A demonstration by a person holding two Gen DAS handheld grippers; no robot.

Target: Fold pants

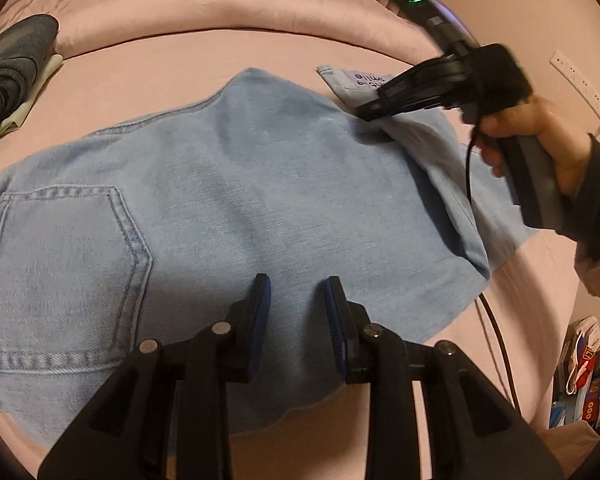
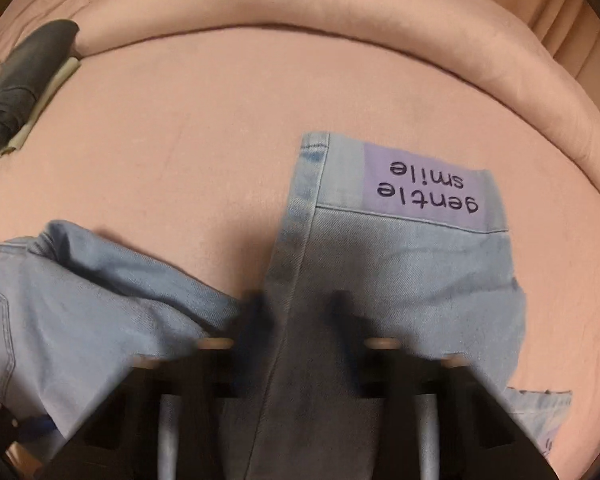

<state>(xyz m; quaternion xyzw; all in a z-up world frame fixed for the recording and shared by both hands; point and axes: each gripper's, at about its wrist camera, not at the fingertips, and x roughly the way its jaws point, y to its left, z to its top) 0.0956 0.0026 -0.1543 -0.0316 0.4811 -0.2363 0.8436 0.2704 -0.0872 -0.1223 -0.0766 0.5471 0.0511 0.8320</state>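
Light blue jeans [image 1: 240, 184] lie across a pink bed, back pocket [image 1: 60, 264] to the left. My left gripper [image 1: 298, 292] sits at their near edge. Its blue pads stand slightly apart with a thick layer of denim between them. A hand [image 1: 540, 128] holds my right gripper [image 1: 366, 114] at the far right, its tips closed on a lifted pant leg. In the right wrist view, blurred by motion, that leg [image 2: 400, 280] runs between the fingers of the right gripper [image 2: 300, 312]. Beyond lies its hem with a purple "gentle smile" patch [image 2: 424, 188].
A stack of folded dark clothes [image 1: 12, 72] sits at the far left of the bed. A rolled pink quilt [image 1: 220, 12] lines the far side. A black cable [image 1: 500, 340] hangs at the right, with clutter [image 1: 584, 372] on the floor past the bed's edge.
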